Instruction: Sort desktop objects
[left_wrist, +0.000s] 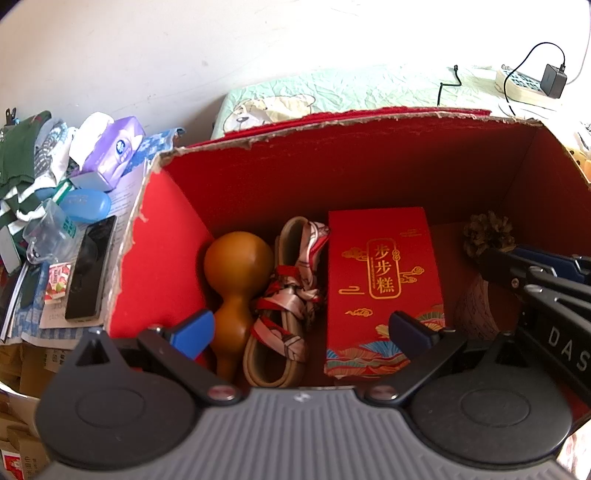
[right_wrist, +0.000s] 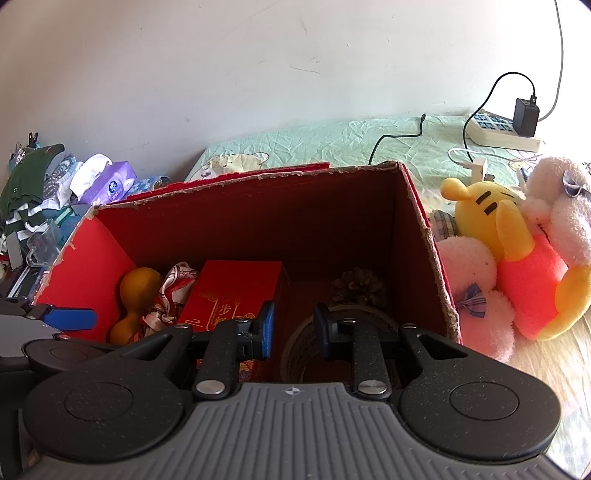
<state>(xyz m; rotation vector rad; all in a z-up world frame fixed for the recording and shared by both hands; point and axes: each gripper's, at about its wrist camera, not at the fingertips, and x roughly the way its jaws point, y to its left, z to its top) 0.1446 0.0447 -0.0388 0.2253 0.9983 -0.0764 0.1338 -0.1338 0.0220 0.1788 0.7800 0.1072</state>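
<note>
My right gripper (right_wrist: 293, 330), fingers parted and empty, hangs directly over the tape roll (right_wrist: 306, 350) lying flat at the near right of the red box (right_wrist: 424, 229), seemingly not touching, while my left gripper (left_wrist: 301, 332) gapes empty further left.

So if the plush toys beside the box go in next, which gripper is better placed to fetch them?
Right, probably. The yellow plush and pink plush lie just outside the red box wall on the right gripper side; the left gripper hovers over the gourd, open and empty.
</note>
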